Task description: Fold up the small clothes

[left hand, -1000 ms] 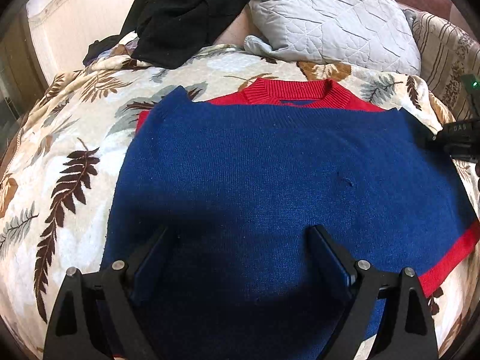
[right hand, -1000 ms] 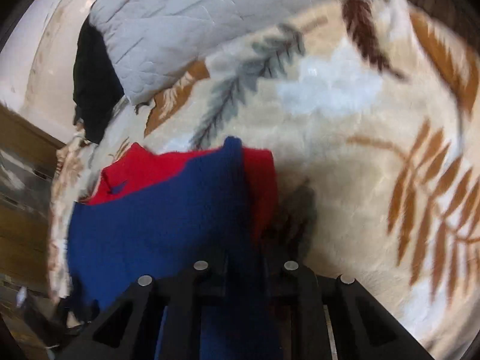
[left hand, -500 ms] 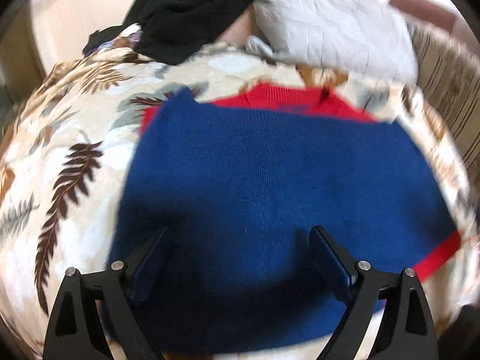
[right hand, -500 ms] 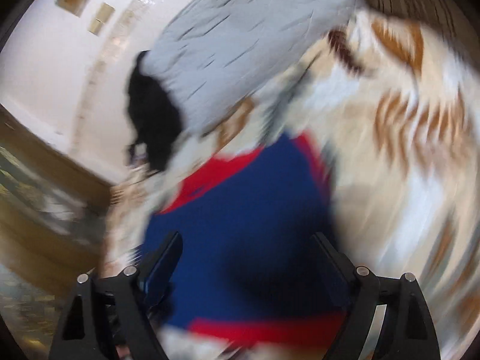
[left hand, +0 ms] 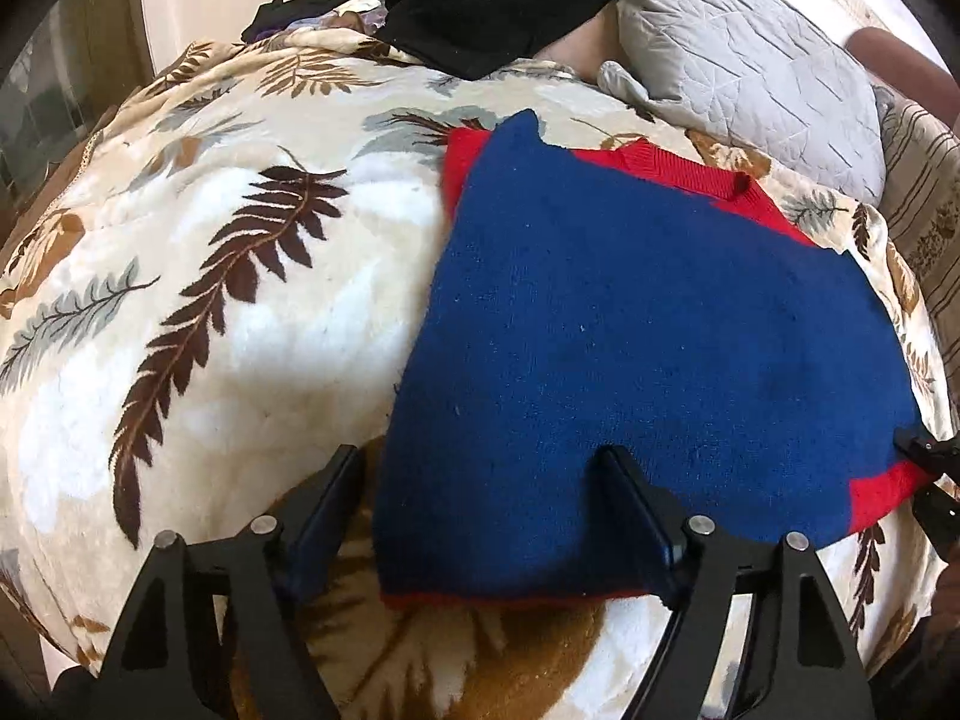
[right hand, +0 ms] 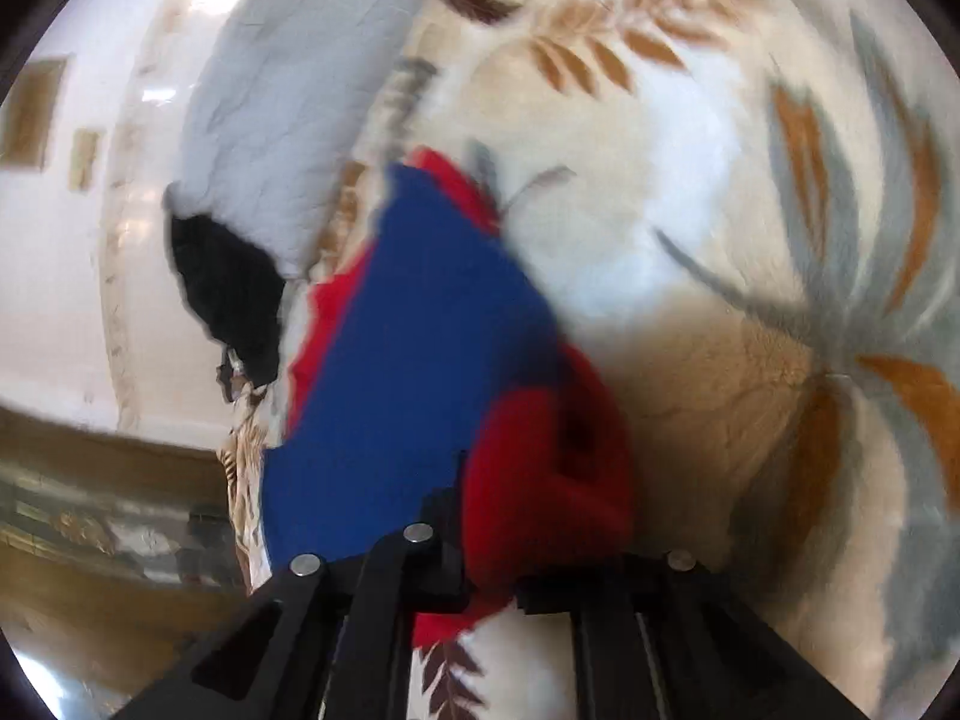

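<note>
A blue sweater with red trim (left hand: 648, 324) lies folded flat on the leaf-patterned blanket (left hand: 210, 300). My left gripper (left hand: 480, 498) hovers over its near left corner. Its jaws are closing, one finger over the blue knit and the other over the blanket, with the sweater's edge between them and not pinched. My right gripper (right hand: 498, 564) is shut on the sweater's (right hand: 420, 360) red hem corner, and red cloth bunches up at its fingers. In the left wrist view the right gripper (left hand: 927, 456) shows at the sweater's near right corner.
A grey quilted pillow (left hand: 750, 60) and a heap of black clothes (left hand: 480, 0) lie at the far end of the bed. Striped fabric (left hand: 924, 192) borders the right side. A pale wall (right hand: 60, 240) and wooden floor lie past the left edge.
My left gripper slid left to the sweater's near left corner and its jaws narrowed. My right gripper let go of the far corner, opened, rolled, then shut on the red hem corner.
</note>
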Tool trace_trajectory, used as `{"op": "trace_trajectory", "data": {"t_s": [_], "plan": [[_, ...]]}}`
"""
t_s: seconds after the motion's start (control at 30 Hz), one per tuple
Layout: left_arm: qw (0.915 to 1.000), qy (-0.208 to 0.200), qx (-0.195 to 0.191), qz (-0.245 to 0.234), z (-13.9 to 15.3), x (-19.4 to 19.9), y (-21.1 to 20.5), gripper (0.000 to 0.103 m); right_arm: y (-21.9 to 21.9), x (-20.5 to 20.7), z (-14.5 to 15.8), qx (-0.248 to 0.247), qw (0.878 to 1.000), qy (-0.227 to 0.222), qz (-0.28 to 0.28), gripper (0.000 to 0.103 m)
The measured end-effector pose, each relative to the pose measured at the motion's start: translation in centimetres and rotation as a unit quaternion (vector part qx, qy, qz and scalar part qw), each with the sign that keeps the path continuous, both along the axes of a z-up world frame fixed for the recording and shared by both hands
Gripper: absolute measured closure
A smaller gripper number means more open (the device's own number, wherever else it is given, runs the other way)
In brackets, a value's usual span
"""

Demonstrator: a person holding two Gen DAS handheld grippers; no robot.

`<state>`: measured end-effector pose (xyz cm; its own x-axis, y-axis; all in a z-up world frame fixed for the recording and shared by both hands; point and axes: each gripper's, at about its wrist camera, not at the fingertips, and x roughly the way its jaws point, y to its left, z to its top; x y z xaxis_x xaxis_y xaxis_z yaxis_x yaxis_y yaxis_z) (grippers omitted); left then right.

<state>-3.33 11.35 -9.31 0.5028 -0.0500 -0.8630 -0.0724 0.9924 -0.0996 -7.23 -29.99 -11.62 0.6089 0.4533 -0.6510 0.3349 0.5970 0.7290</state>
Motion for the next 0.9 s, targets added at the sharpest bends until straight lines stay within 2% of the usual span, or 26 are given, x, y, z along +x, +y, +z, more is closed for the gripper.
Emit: {"op": "trace_trajectory", "data": {"t_s": [0.07,0.13,0.2,0.23,0.27,0.33,0.5,0.63,0.7,0.83,0.87,0.9], "plan": [[0.9999,0.004,-0.009,0.006,0.5,-0.4,0.6,0.027,1.1,-1.2,2.3,-0.065,0.997,-0.027,0.011,0.093],[0.9995,-0.002,-0.002,0.03,1.3,-0.8,1.4,0.027,1.4,-2.0,2.8,-0.108,0.994,-0.026,0.021,0.087],[0.9988,-0.014,0.016,0.044,2.3,-1.3,1.6,0.028,0.5,-2.0,1.8,-0.084,0.996,-0.009,0.03,0.07],[0.9987,-0.02,0.021,0.041,2.9,-1.3,1.4,0.027,-0.2,-2.7,1.8,-0.065,0.997,-0.017,0.031,0.06],[0.9987,-0.025,0.027,0.034,3.5,-1.3,0.9,0.027,-0.9,-3.4,2.0,-0.063,0.997,-0.022,0.028,0.041],[0.9984,-0.035,0.039,0.022,4.5,-1.1,0.0,0.026,-2.0,-4.6,3.4,-0.081,0.996,-0.037,0.012,0.028],[0.9977,-0.044,0.05,-0.014,5.3,0.3,-2.8,0.025,-3.5,-3.3,6.5,-0.084,0.993,-0.083,0.016,0.028],[0.9976,-0.037,0.052,-0.027,4.9,1.0,-4.1,0.025,-1.7,1.1,8.3,-0.036,0.989,-0.118,0.084,0.028],[0.9978,-0.032,0.051,-0.028,4.5,1.3,-4.3,0.025,-0.5,3.4,8.0,-0.029,0.988,-0.107,0.107,0.026],[0.9978,-0.021,0.057,-0.028,3.7,1.9,-4.6,0.025,1.9,10.1,4.0,0.012,0.987,-0.031,0.158,0.025],[0.9976,-0.018,0.06,-0.029,3.5,1.9,-4.7,0.025,1.7,12.2,2.9,0.011,0.987,-0.019,0.157,0.025],[0.9974,-0.015,0.064,-0.03,3.3,2.0,-4.8,0.025,0.9,13.3,2.4,0.023,0.99,-0.027,0.14,0.025]]}}
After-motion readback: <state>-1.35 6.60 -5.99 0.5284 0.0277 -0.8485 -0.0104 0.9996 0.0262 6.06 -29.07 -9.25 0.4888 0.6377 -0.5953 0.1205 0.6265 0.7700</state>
